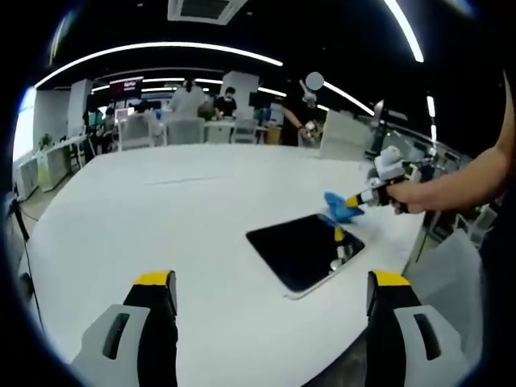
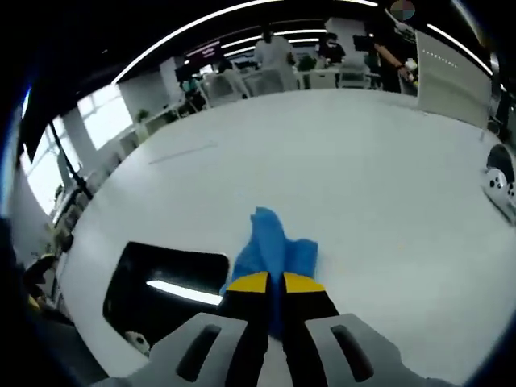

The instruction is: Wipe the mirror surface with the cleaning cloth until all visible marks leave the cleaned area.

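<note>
the right gripper (image 2: 267, 284) (jaws pinched on the crumpled blue cleaning cloth (image 2: 270, 242)) should sweep flat across the dark rectangular mirror (image 1: 305, 248) at centre right; left jaws wide.

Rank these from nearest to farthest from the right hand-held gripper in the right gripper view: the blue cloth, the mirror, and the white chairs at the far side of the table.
1. Blue cloth: pinched in the right hand-held gripper, on the white table.
2. Mirror: lying flat, just left of the cloth.
3. White chairs: beyond the table's far edge, at the top.
</note>
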A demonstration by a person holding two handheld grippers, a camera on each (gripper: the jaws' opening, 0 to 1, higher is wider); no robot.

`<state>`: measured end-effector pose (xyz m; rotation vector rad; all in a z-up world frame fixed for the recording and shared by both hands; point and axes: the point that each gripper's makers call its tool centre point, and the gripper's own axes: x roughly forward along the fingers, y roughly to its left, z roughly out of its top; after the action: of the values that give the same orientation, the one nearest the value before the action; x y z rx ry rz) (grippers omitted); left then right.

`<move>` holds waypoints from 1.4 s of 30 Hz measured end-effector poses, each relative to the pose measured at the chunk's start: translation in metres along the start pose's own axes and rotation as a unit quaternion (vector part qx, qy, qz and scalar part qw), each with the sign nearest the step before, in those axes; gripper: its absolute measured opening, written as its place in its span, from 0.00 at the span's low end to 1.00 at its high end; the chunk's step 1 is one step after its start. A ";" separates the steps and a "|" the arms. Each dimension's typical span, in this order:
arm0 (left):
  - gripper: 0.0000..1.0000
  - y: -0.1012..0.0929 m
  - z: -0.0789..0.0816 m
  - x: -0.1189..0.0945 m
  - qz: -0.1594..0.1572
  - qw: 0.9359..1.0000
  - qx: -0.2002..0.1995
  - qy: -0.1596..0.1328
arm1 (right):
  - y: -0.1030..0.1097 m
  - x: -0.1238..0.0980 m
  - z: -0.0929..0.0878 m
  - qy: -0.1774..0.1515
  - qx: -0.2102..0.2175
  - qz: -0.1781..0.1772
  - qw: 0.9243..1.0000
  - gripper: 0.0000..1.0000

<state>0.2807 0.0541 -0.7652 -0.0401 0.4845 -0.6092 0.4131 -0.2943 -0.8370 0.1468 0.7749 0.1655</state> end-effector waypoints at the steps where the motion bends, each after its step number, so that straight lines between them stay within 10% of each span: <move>1: 0.98 0.000 0.000 0.000 0.000 1.000 -0.001 -0.001 | 0.005 0.000 0.002 0.001 0.003 0.006 1.000 0.00; 42: 0.98 0.001 0.005 -0.002 -0.003 1.000 -0.006 -0.014 | 0.107 0.047 -0.027 0.088 -0.032 0.056 0.994 0.00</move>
<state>0.2815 0.0552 -0.7604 -0.0611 0.4618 -0.6100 0.4166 -0.1780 -0.8673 0.1159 0.9360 0.3126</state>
